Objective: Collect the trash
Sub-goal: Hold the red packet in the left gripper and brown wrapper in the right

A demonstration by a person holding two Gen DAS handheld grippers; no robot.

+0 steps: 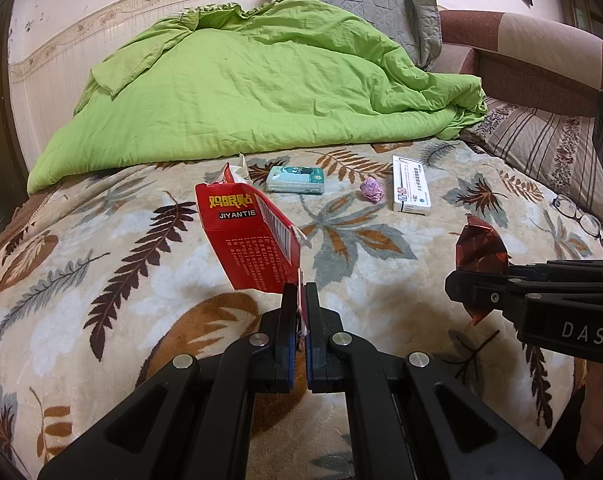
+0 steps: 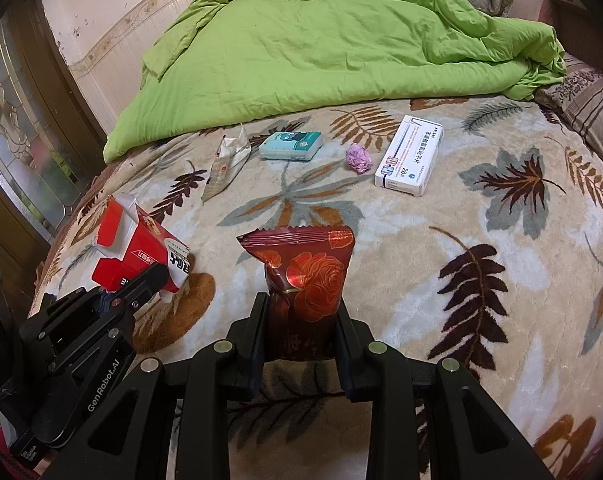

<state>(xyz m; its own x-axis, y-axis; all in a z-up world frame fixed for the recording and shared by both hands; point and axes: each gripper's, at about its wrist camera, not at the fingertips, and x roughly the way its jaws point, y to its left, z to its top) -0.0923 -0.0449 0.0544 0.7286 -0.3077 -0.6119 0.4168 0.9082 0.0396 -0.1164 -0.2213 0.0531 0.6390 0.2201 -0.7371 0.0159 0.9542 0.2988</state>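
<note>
Left gripper [image 1: 300, 300] pinched nearly shut on the torn corner flap of a red carton [image 1: 247, 240], we hold it clear of the bed [image 1: 141, 300], the box hanging up and to the left of the jaws with its open end toward the green quilt [image 1: 241, 80]. We judge the carton light, empty and easily crushed; held by a thin flap of card it may swing or tear, and a hold across the body would be surer. Right gripper [image 2: 301, 328] clamps the lower part of a dark red foil wrapper [image 2: 305, 276], its rose print facing us and its serrated top edge standing upright above the jaws. We take the foil for light, crinkly and slick, so the grasp low on its gathered waist looks sound, though a flat film can slide out under a loose squeeze. Both grippers point forward over the near edge of the leaf-patterned blanket, side by side and near each other, the left one angled slightly inward in the right wrist view. Beyond them on the blanket lie a crumpled white paper packet [image 2: 227, 164], a teal tissue pack [image 2: 291, 146], a small purple wad [image 2: 358, 162] and a white medicine box [image 2: 409, 156], with a pair of glasses [image 1: 577, 216] at the far right. No bin shows in either view.
</note>
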